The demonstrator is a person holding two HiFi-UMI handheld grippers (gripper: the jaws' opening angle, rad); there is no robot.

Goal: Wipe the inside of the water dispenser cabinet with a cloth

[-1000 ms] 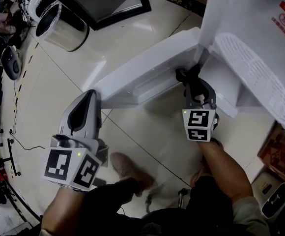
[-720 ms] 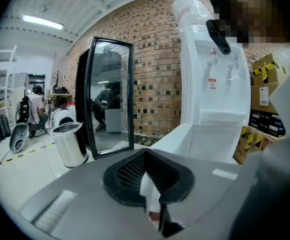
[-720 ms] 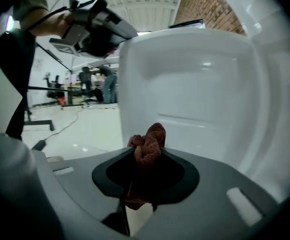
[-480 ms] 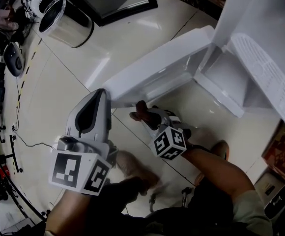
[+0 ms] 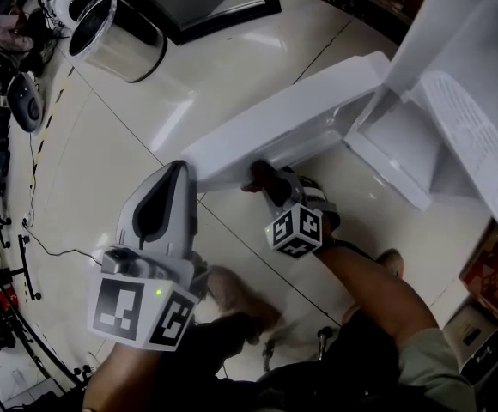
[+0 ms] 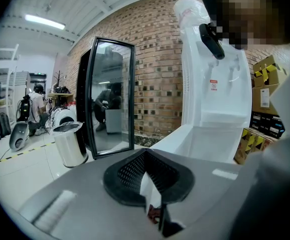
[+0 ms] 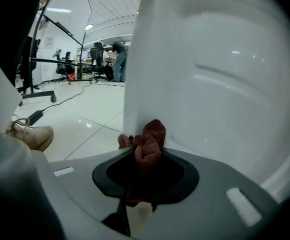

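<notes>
The white water dispenser (image 5: 455, 75) stands at the right of the head view with its cabinet door (image 5: 292, 118) swung open to the left. My right gripper (image 5: 269, 181) is shut on a dark red cloth (image 5: 258, 176) and holds it against the door near its free end. In the right gripper view the cloth (image 7: 147, 144) bunches between the jaws and touches the white door panel (image 7: 215, 84). My left gripper (image 5: 179, 172) is shut and holds nothing, just left of the door's end. The left gripper view shows the dispenser (image 6: 215, 84) and its open door (image 6: 205, 144) ahead.
A steel bin (image 5: 112, 28) and a black-framed mirror (image 5: 197, 3) stand on the tiled floor at the back left. A cable (image 5: 34, 230) runs along the left. My shoe (image 5: 232, 294) is below the grippers. Cardboard boxes (image 5: 494, 264) sit at the right.
My right gripper, with the cloth in it, has left the cabinet's inner corner and moved left to the door's free end. The left gripper has stayed put.
</notes>
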